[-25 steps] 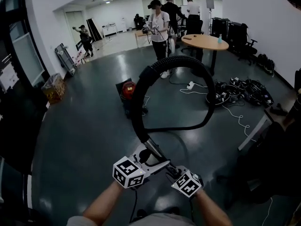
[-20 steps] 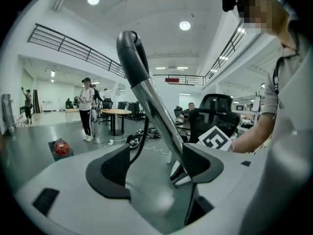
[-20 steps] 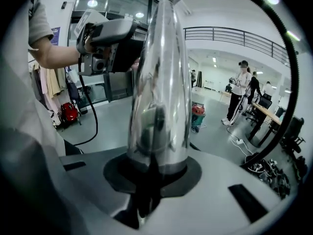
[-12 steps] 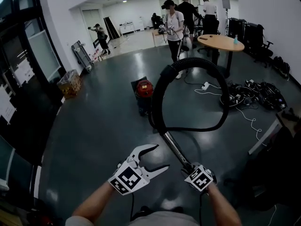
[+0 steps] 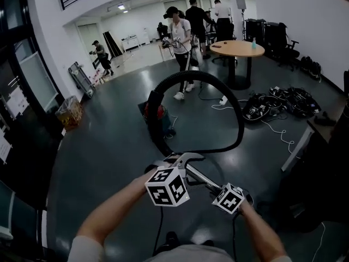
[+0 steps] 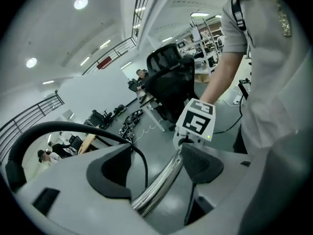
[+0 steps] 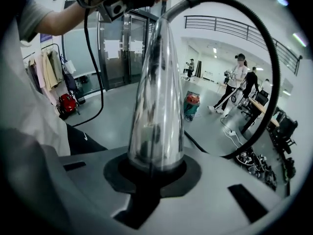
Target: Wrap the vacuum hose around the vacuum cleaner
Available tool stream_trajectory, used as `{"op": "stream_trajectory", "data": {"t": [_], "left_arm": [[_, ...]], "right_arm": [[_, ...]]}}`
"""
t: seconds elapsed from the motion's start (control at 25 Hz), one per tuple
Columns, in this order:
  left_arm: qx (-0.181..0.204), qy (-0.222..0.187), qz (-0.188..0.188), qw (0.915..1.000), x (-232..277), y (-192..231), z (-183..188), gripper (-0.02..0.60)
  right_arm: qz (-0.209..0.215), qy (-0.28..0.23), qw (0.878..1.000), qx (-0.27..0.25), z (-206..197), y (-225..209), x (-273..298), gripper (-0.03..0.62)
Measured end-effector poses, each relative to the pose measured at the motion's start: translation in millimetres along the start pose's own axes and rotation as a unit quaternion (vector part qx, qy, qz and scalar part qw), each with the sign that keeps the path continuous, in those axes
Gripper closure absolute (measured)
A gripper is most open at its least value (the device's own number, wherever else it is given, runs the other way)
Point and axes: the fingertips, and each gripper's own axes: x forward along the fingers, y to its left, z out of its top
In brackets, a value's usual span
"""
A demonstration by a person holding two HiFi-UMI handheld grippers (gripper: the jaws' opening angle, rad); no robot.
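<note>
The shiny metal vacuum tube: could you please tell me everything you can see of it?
The shiny metal vacuum tube is a straight, chrome-looking, mirror-bright pipe. It slants up and away from the person. The right gripper is shut on its near end. Further along, it runs between the jaws of the left gripper, which have just been opening and do not clamp it. Its far end joins the black ribbed hose, which loops in a big arc above the floor.

We can read no words or numbers anywhere. The left cube (image 5: 167, 186) and right cube (image 5: 228, 197) bear only black-and-white square markers, no letters. In the right gripper view a small white swoosh logo (image 7: 85, 136) stands on dark shorts (image 7: 80, 142). The sheets (image 5: 13, 100) on the glass wall are too small to read.
</note>
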Motion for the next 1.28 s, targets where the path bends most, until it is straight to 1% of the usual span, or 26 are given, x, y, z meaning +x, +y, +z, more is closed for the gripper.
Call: {"op": "stream_trajectory", "data": {"t": [0.08, 0.16, 0.28, 0.44, 0.6, 0.68, 0.76, 0.84, 0.92, 1.0, 1.08, 1.2, 1.28], "left_arm": [[0.003, 0.018, -0.015, 0.9997, 12.0, -3.8, -14.3, 0.247], [0.001, 0.024, -0.028, 0.9993, 19.6, -5.4, -27.1, 0.247], [0.007, 0.036, -0.056, 0.9978, 33.1, -7.1, -46.2, 0.247], [0.028, 0.042, -0.093, 0.9944, 56.8, -11.3, -67.5, 0.249], [0.042, 0.044, -0.131, 0.9895, 83.4, -8.0, -102.8, 0.255], [0.044, 0.043, -0.153, 0.9864, 92.3, -3.6, -119.7, 0.256], [0.054, 0.043, -0.168, 0.9833, 98.7, 1.0, -134.3, 0.258], [0.074, 0.045, -0.175, 0.9809, 105.0, 4.6, -148.8, 0.274], [0.081, 0.042, -0.177, 0.9799, 112.7, 9.6, -163.5, 0.3], [0.079, 0.04, -0.184, 0.979, 120.7, 15.8, -181.3, 0.321], [0.071, 0.04, -0.198, 0.9769, 125.0, 20.4, -200.7, 0.333], [0.048, 0.033, -0.22, 0.9738, 126.0, 25.7, -220.6, 0.343], [0.027, 0.023, -0.233, 0.9717, 127.3, 26.6, -230.9, 0.367]], "right_arm": [[-0.01, 0.013, 1.0, -0.014, -6.5, -1.8, -2.8, 0.534], [-0.017, 0.018, 0.999, -0.026, -5.9, -2.6, -4.9, 0.534], [-0.024, 0.031, 0.999, -0.026, -6.6, -8.6, -5.7, 0.534], [-0.013, 0.08, 0.996, -0.028, -22.4, -23.4, -1.6, 0.534], [-0.005, 0.14, 0.99, -0.032, -30.1, -47.4, 10.7, 0.534], [-0.006, 0.168, 0.985, -0.031, -27.7, -55.8, 17.0, 0.534], [-0.002, 0.19, 0.981, -0.027, -20.7, -60.7, 24.4, 0.534], [0.007, 0.206, 0.978, -0.021, -11.3, -63.2, 34.7, 0.534], [0.012, 0.219, 0.975, -0.019, -2.0, -66.6, 45.4, 0.533], [0.012, 0.232, 0.973, -0.021, 7.8, -71.8, 55.7, 0.533], [0.01, 0.248, 0.968, -0.029, 18.4, -77.2, 64.6, 0.533], [0.006, 0.284, 0.957, -0.05, 31.2, -87.2, 70.9, 0.533], [0.011, 0.309, 0.949, -0.068, 36.4, -92.3, 75.8, 0.533]]}}
